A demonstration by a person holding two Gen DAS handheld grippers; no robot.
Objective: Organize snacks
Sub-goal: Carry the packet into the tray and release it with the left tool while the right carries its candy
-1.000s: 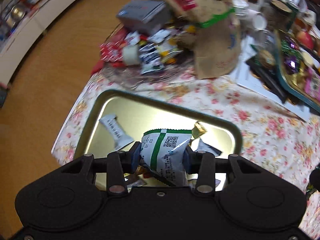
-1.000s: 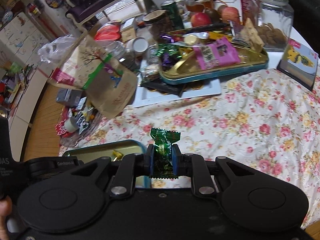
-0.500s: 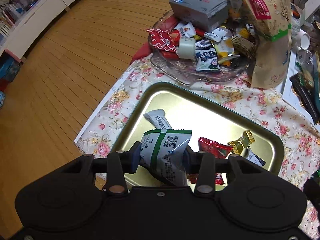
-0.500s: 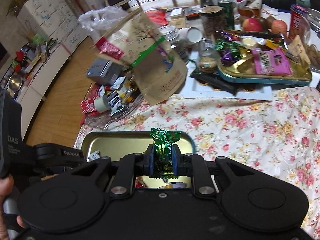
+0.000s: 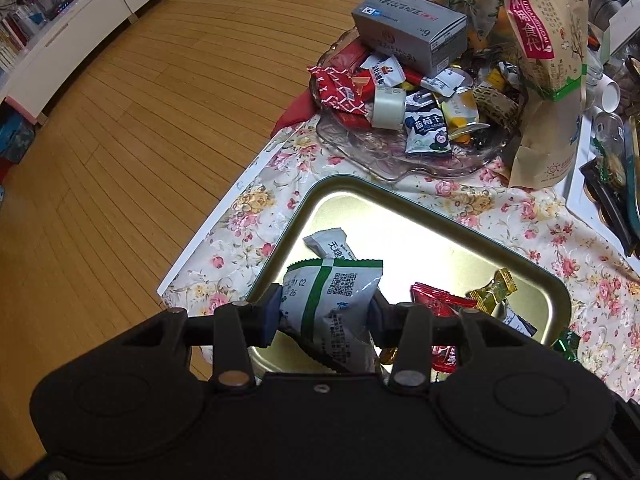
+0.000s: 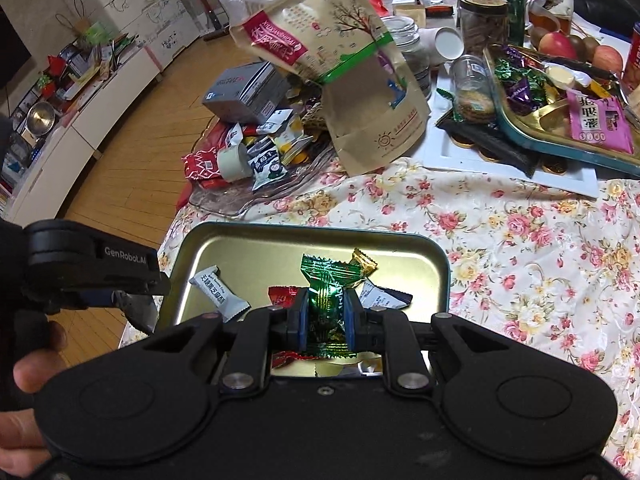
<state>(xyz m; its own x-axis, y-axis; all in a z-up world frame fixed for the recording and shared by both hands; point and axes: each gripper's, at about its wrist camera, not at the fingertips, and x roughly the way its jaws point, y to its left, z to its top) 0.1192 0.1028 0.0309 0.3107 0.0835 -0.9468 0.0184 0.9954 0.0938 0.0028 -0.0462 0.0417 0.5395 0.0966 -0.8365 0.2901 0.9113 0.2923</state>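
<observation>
**Left wrist view: two claws, each with a snack over the gold tray**

Left wrist view shows my left claw point(image 5: 324, 314) clamped on a white snack packet with a green stripe and a QR code point(image 5: 334, 308), its blue pads pressing both sides. The packet hangs above the near part of the shallow gold rectangular metal tray point(image 5: 400, 200) that sits on the flowered tablecloth point(image 5: 540, 224). Ahead of the packet a small white wrapped bar point(image 5: 330, 242) lies in the tray; off to the right lie a red wrapped sweet point(image 5: 436, 302) and a gold foil candy point(image 5: 494, 290). Beyond the tray, a clear glass dish point(image 5: 420, 160) holds a heap of mixed wrappers and a grey cardboard box point(image 5: 410, 38). A tall kraft paper pouch point(image 5: 548, 88) stands just right of the dish.

From the right wrist view, my right claw point(image 6: 325, 318) pinches a green foil candy point(image 6: 326, 280) upright between its pads, over the tray's near edge point(image 6: 312, 230). My left claw's body point(image 6: 96, 260) shows to the left, beside the tray.
</observation>
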